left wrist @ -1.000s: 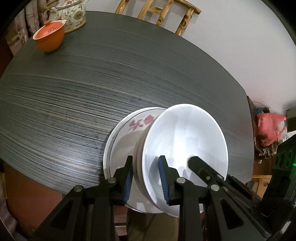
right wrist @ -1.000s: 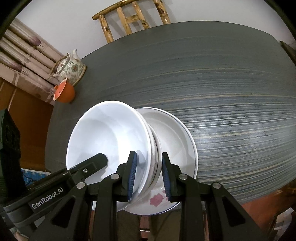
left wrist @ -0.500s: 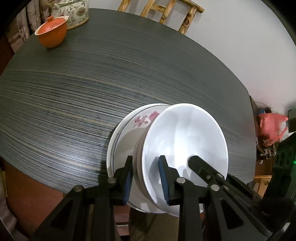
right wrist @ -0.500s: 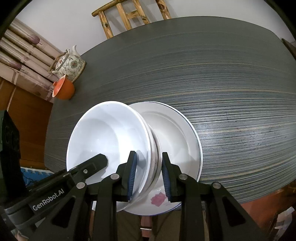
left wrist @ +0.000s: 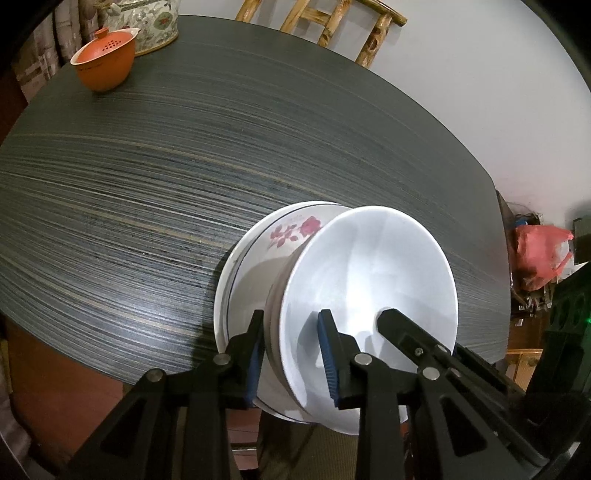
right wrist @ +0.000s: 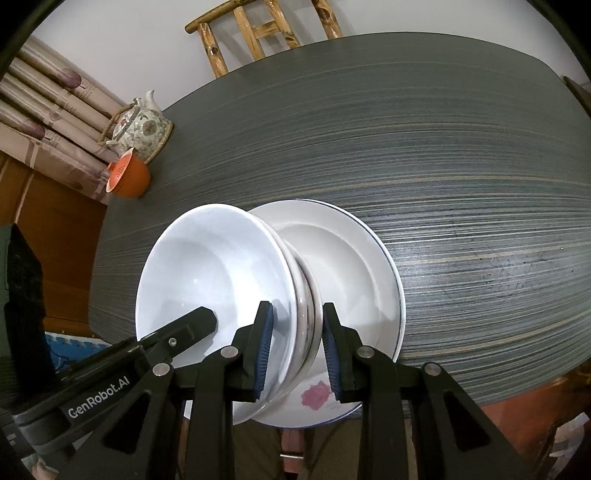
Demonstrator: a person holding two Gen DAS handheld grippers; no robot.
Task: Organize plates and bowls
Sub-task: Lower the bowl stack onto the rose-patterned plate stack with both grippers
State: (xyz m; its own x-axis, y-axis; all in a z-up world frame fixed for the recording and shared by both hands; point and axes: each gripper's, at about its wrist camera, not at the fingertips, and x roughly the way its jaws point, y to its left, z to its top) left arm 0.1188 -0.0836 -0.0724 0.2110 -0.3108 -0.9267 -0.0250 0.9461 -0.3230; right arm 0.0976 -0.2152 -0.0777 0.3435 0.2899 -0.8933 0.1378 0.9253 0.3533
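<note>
Your left gripper [left wrist: 291, 347] and right gripper [right wrist: 297, 341] are both made of matte black plastic. Each finger is a triangular frame with an opening in it, silver round pivot screws, and a ribbed blue pad inside. One gripper body carries white "GenRobot.AI" lettering.

Your counter [right wrist: 461, 155] lies bare ahead and rightward; only the teapot [right wrist: 142, 127] and orange cup [right wrist: 127, 179] crowd the far-left corner, probably touching, with a chair [right wrist: 258, 33] behind the far edge.
</note>
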